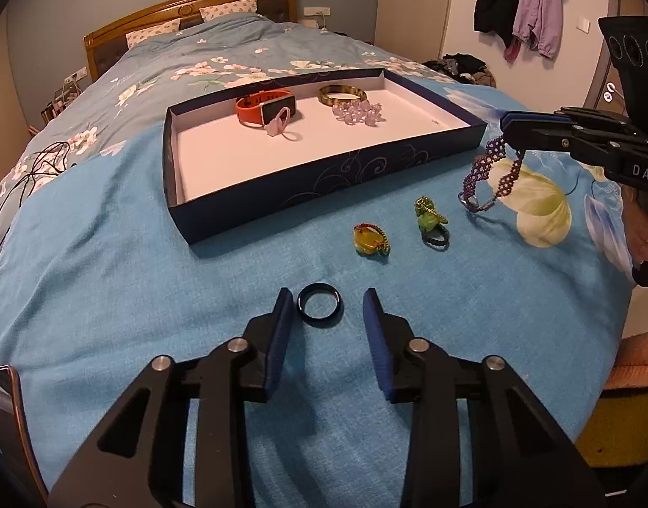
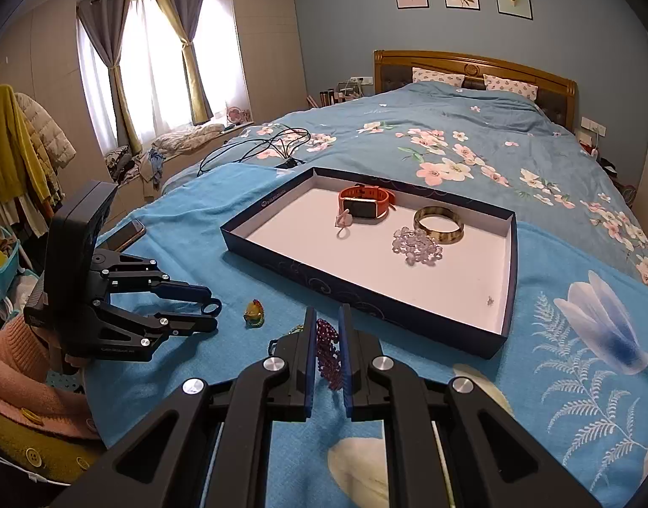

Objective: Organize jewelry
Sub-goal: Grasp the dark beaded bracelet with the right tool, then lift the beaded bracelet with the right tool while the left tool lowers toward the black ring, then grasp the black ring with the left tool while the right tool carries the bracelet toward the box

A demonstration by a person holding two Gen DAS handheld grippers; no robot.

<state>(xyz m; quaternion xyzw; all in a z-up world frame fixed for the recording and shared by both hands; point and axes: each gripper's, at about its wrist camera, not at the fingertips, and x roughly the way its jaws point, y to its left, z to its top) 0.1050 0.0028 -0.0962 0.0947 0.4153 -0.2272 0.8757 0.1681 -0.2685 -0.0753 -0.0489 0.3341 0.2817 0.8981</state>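
Landmark: the tray [image 1: 307, 186], a shallow dark-blue box with a white floor, sitting on the blue blanket [image 1: 112, 275].

Left wrist view only: the dark ring [image 1: 320, 306] lies flat on the blanket on the near side of the tray, between the left gripper [image 1: 328, 296] fingers, close to the left one; neither pad clearly touches it. Jaws stand partly apart. Also only here: the green charm on a black ring [image 1: 430, 222], near the tray's front wall, and the full purple bracelet [image 1: 489, 173] dangling off the tray's right front corner from the right gripper [image 1: 510, 125].

Right wrist view only: close-up of the right gripper [image 2: 327, 317] with jaws narrow, pinched on the purple bracelet [image 2: 328, 351], just in front of the tray's near wall. The left gripper [image 2: 211, 315] shows from the side, and the dark ring [image 2: 211, 307] sits at its tips.

Count in the tray, both views: 1 orange watch [image 1: 264, 108], 1 pink ring [image 1: 281, 125], 1 bangle [image 1: 342, 94], 1 clear bead bracelet [image 1: 358, 113]. Outside the tray: 1 dark ring, 1 yellow charm [image 1: 370, 241], 1 green charm, 1 purple bracelet. Total 8.
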